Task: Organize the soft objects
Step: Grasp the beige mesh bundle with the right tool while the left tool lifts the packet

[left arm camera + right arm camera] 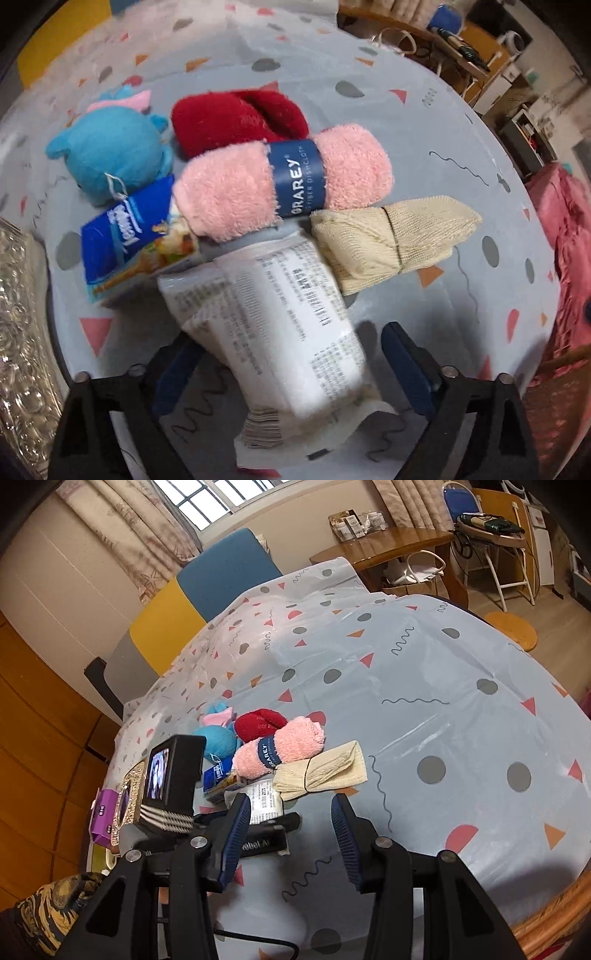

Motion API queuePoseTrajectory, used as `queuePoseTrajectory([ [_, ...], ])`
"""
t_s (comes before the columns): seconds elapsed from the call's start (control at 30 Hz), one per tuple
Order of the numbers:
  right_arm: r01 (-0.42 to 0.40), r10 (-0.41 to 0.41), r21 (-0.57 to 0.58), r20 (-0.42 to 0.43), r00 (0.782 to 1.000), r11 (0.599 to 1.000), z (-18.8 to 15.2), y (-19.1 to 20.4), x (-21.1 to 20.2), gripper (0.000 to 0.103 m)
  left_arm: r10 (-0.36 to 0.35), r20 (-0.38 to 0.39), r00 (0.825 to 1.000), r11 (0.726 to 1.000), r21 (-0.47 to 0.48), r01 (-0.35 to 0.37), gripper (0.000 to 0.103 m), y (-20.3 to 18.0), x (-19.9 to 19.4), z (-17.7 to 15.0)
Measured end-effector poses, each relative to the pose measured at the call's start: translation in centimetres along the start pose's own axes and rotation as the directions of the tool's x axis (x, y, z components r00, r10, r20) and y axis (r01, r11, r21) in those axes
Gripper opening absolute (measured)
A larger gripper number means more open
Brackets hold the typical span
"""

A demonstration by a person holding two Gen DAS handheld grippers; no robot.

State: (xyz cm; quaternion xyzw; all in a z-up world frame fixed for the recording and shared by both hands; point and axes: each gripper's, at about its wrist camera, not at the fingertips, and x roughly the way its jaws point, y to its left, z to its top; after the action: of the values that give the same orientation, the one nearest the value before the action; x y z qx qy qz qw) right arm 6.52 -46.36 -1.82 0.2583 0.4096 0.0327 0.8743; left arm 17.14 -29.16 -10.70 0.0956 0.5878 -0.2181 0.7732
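Over at the left of the cluster sits the round blue plush toy with a pink bow (110,155), and pressed up beside it is the blue printed tissue packet (125,243). Next along, the folded dark red fleece cloth (236,118) lies at the back, with the fluffy pink dishcloth roll in its navy paper band (284,181) leaning against it in front. To the right of that is the cream gauze cloth bundled with a thin band (391,243), touching the pink roll's end.

These five look gathered already, all bunched together on the grey patterned tablecloth (424,122).

The white plastic-wrapped pack with printed text (280,328) seems the piece in hand: it lies between the fingers of the left gripper (280,373), its far end reaching the heap. The jaws stand wide, and the right pad shows a gap, so I judge it not clamped.

The right gripper (288,838) hangs over bare cloth near the table's edge, jaws parted and holding nothing. By my guess little remains beyond settling that pack.
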Motion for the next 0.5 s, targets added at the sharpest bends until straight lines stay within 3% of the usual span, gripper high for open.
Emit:
queuePoseTrajectory([
  [0.1, 0.024, -0.025, -0.054, -0.025, 0.999, 0.998, 1.0, 0.5, 0.8, 0.046, -0.007, 0.057, 0.998, 0.996, 0.085, 0.003, 0.070, 0.3, -0.9, -1.6],
  [0.23, 0.068, -0.082, -0.173, -0.078, 0.994, 0.983, 2.7, 1.3, 2.8, 0.046, -0.035, 0.082, 0.996, 0.992, 0.125, 0.024, 0.068, 1.4, -1.9, -4.0],
  [0.3, 0.088, -0.126, -0.287, -0.116, 0.985, 0.954, 3.3, 2.1, 4.5, 0.046, -0.053, 0.091, 0.994, 0.991, 0.130, 0.040, 0.068, 2.0, -2.3, -5.4],
  [0.4, 0.095, -0.226, -0.528, -0.190, 0.955, 0.844, 3.0, 4.0, 7.8, 0.046, -0.072, 0.097, 0.993, 0.990, 0.131, 0.059, 0.068, 3.0, -3.0, -7.1],
  [0.47, 0.083, -0.280, -0.612, -0.234, 0.931, 0.787, 2.5, 4.5, 9.6, 0.047, -0.082, 0.104, 0.991, 0.988, 0.139, 0.067, 0.068, 3.3, -3.4, -8.1],
  [0.5, 0.073, -0.302, -0.646, -0.252, 0.919, 0.760, 2.3, 4.7, 10.3, 0.058, -0.084, 0.108, 0.991, 0.988, 0.142, 0.068, 0.068, 3.5, -3.5, -8.7],
])
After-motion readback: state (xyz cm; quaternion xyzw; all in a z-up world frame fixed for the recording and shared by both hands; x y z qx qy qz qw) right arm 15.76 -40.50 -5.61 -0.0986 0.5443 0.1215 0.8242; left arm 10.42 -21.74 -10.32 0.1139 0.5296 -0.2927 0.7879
